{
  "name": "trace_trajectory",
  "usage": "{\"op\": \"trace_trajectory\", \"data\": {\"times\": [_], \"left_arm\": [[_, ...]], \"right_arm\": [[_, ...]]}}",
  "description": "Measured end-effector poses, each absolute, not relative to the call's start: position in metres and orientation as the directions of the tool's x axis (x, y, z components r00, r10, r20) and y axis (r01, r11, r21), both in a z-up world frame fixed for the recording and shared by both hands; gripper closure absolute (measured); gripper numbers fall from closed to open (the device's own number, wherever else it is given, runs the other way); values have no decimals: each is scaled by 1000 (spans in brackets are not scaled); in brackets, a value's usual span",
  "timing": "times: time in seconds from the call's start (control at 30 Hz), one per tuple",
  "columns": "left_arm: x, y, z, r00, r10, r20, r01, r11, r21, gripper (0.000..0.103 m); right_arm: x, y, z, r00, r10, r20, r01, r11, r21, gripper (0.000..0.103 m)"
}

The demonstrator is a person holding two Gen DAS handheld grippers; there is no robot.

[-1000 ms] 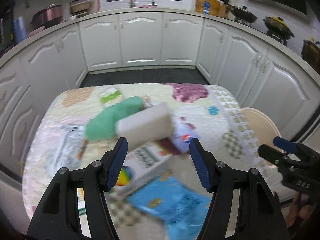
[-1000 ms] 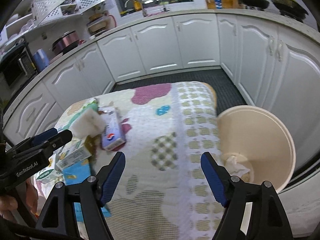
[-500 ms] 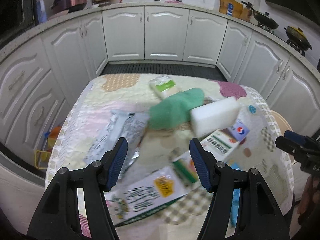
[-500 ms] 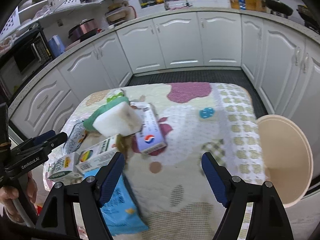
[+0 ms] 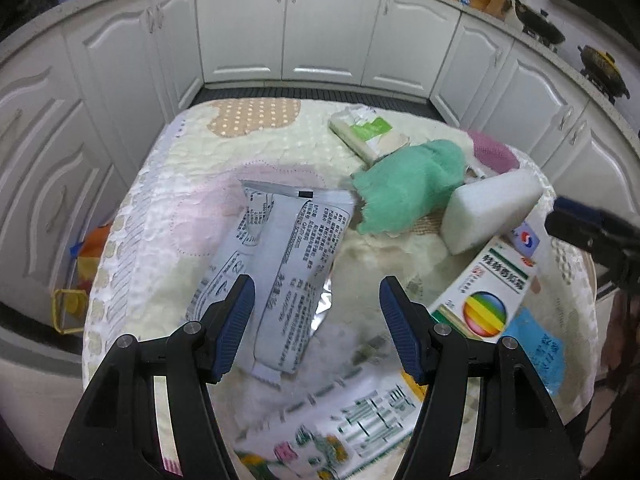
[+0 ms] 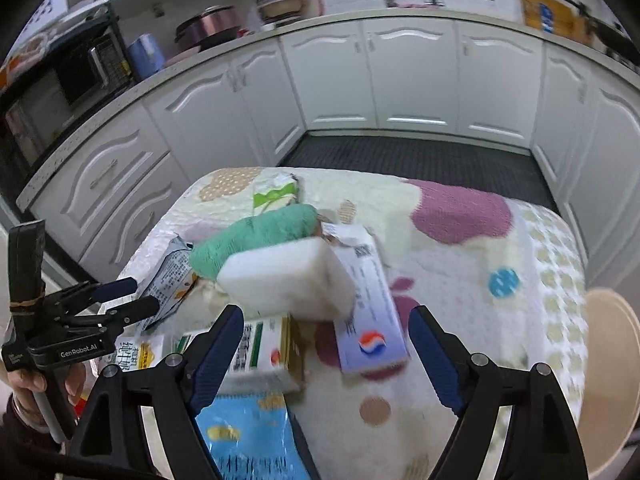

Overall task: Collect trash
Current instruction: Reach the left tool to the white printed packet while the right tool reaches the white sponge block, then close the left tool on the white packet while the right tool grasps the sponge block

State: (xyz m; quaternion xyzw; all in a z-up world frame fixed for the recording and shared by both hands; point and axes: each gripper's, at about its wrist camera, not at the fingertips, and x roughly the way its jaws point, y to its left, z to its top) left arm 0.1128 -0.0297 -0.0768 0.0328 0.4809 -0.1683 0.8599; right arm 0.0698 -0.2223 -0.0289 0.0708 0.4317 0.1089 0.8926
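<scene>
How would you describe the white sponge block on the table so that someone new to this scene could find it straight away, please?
Start at the table with the quilted patchwork cloth in the middle of the kitchen. Among the trash on it lies a rolled green cloth; the white sponge block sits against it, propped over the printed cartons. It is the only plain, unprinted white thing there.

Even indoor light with soft shadows, strong fisheye bending with dark corners, motion blur on the white rectangular foam sponge [image 6: 286, 278] in the right view, glare on the glossy white cabinet doors [image 5: 320, 24].
</scene>
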Motion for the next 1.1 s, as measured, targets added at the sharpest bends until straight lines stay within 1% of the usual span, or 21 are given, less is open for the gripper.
{"op": "trace_trajectory", "data": {"times": [0.17,0.37,0.5,0.6,0.63,0.67,0.7,0.73,0.83,0.93,1.1], "left_arm": [[135,-32,-86,447,-237,-863,343,936,-80,39],[148,-28,-92,448,-204,-871,338,940,-47,39],[151,-29,-99,460,-171,-871,362,932,8,39],[150,-29,-99,465,-182,-866,373,928,5,40],[150,-29,-99,465,-190,-865,377,926,-2,45],[148,-30,-98,469,-191,-862,383,924,3,50],[147,-31,-97,479,-185,-858,390,921,19,59],[145,-32,-94,489,-183,-853,396,918,30,64],[143,-31,-87,494,-198,-847,395,919,16,68],[139,-28,-77,519,-201,-831,382,924,16,71],[132,-19,-55,567,-213,-796,340,940,-10,72]], "right_arm": [[89,-211,-34,597,251,-762,-231,963,137,21],[106,-205,-44,574,280,-769,-283,950,135,21],[107,-200,-46,575,312,-756,-310,939,151,21],[103,-194,-44,589,326,-739,-327,933,151,43],[100,-191,-42,596,327,-734,-333,932,145,50],[97,-189,-40,601,327,-729,-339,931,138,53],[94,-188,-39,606,325,-726,-343,930,130,57],[89,-186,-35,616,320,-719,-347,930,117,61],[79,-188,-25,643,320,-695,-341,933,114,65],[70,-195,-12,670,334,-663,-318,936,150,66],[56,-204,1,695,338,-635,-282,940,192,66]]}}
